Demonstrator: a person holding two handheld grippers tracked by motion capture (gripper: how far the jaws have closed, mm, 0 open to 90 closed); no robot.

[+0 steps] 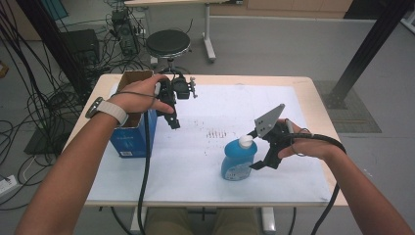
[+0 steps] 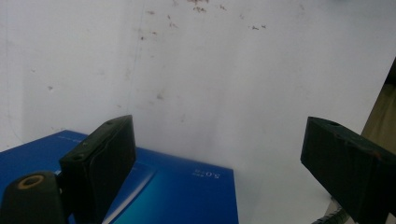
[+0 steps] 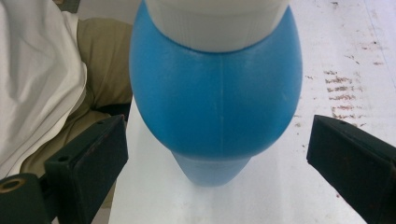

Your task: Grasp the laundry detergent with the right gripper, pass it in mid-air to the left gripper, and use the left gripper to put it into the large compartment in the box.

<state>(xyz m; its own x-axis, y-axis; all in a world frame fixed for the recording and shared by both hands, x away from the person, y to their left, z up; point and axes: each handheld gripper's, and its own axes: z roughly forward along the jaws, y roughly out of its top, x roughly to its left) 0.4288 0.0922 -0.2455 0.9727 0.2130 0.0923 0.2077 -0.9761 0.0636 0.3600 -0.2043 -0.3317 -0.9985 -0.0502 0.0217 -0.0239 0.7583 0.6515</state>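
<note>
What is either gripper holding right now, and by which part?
Nothing is held. The right gripper is open around the blue bottle, not touching it; the left gripper is open over the table.

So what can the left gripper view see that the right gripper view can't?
The left gripper view has the blue box under its open tongs. The right gripper view has the blue bottle with its white cap, standing ahead of its open tongs, plus the person's white shirt. Both look down on the white table cover with small brown specks.
</note>
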